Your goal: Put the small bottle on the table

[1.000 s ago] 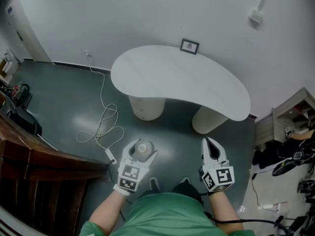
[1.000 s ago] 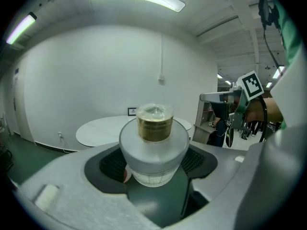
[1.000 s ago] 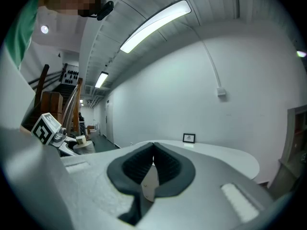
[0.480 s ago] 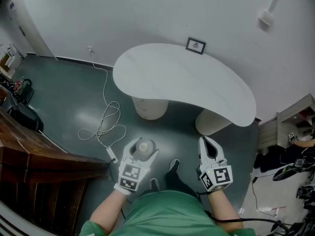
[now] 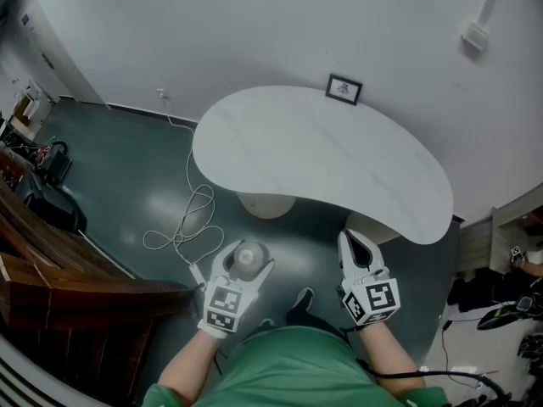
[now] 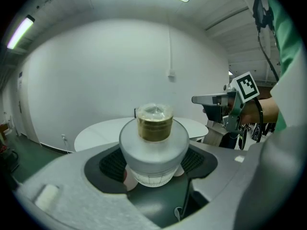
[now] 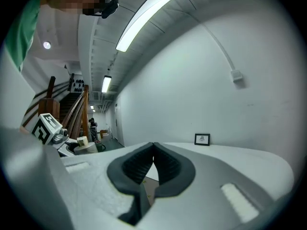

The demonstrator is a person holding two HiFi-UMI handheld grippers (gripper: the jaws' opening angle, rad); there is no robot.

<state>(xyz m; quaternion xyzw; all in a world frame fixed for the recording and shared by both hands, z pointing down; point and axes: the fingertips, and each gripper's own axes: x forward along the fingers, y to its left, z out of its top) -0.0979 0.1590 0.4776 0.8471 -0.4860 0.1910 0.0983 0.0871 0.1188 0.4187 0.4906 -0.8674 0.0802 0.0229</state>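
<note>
My left gripper (image 5: pixel 242 263) is shut on a small white bottle (image 5: pixel 248 258) with a gold neck; in the left gripper view the small bottle (image 6: pixel 154 145) stands upright between the dark pads, its top clear of the jaws. My right gripper (image 5: pixel 359 252) is shut with nothing in it, the pads (image 7: pixel 144 163) pressed together. The white kidney-shaped table (image 5: pixel 322 159) lies ahead of both grippers, its near edge just beyond the right gripper. Both grippers hang over the dark green floor, short of the table.
A small framed picture (image 5: pixel 344 89) stands at the table's far edge against the white wall. A white cable (image 5: pixel 182 219) loops on the floor at left. A wooden stair rail (image 5: pixel 59 261) runs along the left. Shelving and clutter (image 5: pixel 517 261) sit at the right.
The view has moved forward: the table is nearer to both grippers. The left gripper still holds the bottle, and the right stays shut.
</note>
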